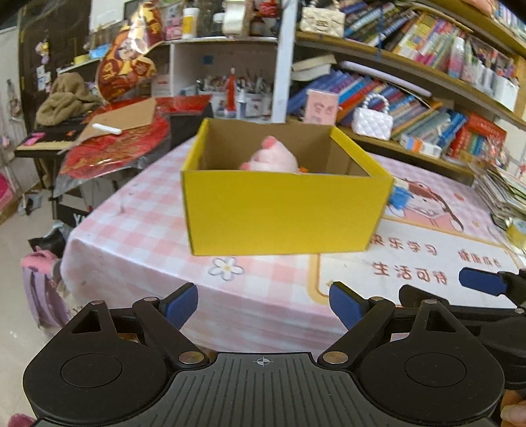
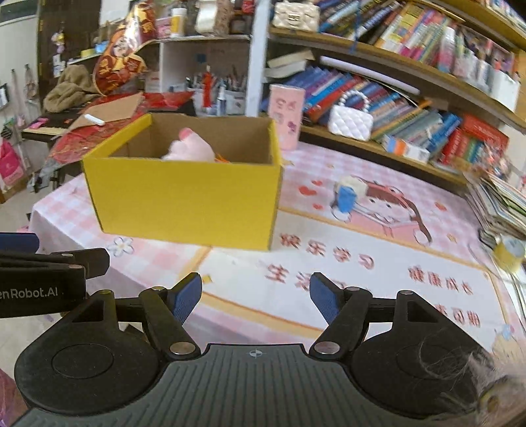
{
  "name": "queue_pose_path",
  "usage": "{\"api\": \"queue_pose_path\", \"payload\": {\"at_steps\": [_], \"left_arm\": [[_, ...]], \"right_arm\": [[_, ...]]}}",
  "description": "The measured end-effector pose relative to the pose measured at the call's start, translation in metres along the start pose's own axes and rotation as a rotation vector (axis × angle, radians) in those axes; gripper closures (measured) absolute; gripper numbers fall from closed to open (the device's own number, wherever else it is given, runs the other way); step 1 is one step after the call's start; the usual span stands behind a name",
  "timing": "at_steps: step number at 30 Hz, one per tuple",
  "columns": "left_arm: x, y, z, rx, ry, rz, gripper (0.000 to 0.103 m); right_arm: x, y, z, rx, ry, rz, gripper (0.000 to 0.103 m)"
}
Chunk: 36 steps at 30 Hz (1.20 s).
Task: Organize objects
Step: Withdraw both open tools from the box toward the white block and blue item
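Where the pink-and-white checked cloth covers the table (image 1: pixel 138 236), printed with a cartoon girl, flowers and red Chinese characters, one yellow cardboard box (image 1: pixel 279 210) stands open-topped near the far left corner. One pink plush toy (image 1: pixel 271 157) sits inside it, poking just above the front wall; something small and orange shows beside the toy, too hidden to name. To the right of the box, apart from it, one small blue-and-cream object (image 2: pixel 348 193) lies on the printed girl. One pink cylindrical canister (image 2: pixel 285 115) stands behind the box at the table's back edge. At the far right edge sits one yellow tape roll (image 2: pixel 509 253) beside a stack of books (image 2: pixel 499 203).

Behind the table runs a wooden bookshelf (image 2: pixel 378 62) crammed with books, with two quilted handbags on it: a white one (image 2: pixel 350 121) with a pearl handle and a cream one (image 2: pixel 296 13) higher up. Left of it, a white cubby holds pens, and a side stand carries red festive decorations and cardboard.

Both tools hover low over the near edge. The left gripper (image 1: pixel 263 305) is spread wide with nothing between its blue pads. The right gripper (image 2: pixel 256 295) is likewise wide apart and holds nothing.
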<state>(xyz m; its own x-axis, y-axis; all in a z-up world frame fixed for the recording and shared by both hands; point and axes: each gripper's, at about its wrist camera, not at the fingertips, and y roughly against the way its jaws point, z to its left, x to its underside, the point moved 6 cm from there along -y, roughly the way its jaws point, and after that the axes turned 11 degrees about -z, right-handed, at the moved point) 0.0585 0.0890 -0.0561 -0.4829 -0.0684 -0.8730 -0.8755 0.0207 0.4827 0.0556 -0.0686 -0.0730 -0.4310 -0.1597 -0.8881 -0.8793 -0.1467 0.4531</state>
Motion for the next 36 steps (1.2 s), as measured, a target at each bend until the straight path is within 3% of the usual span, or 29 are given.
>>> {"api": "queue_pose_path", "payload": {"at_steps": [15, 26, 36], "left_arm": [[-0.002, -0.021, -0.07, 0.151, -0.09, 0.033, 0.014], [-0.021, -0.061, -0.147, 0.243, -0.157, 0.038, 0.014], [-0.039, -0.1, -0.192, 0.239, -0.162, 0.043, 0.014]], "right_arm": [[0.017, 0.007, -0.066, 0.161, -0.089, 0.046, 0.032], [0.018, -0.009, -0.151, 0.27, -0.151, 0.08, 0.032], [0.003, -0.044, -0.211, 0.297, -0.192, 0.075, 0.032]]}}
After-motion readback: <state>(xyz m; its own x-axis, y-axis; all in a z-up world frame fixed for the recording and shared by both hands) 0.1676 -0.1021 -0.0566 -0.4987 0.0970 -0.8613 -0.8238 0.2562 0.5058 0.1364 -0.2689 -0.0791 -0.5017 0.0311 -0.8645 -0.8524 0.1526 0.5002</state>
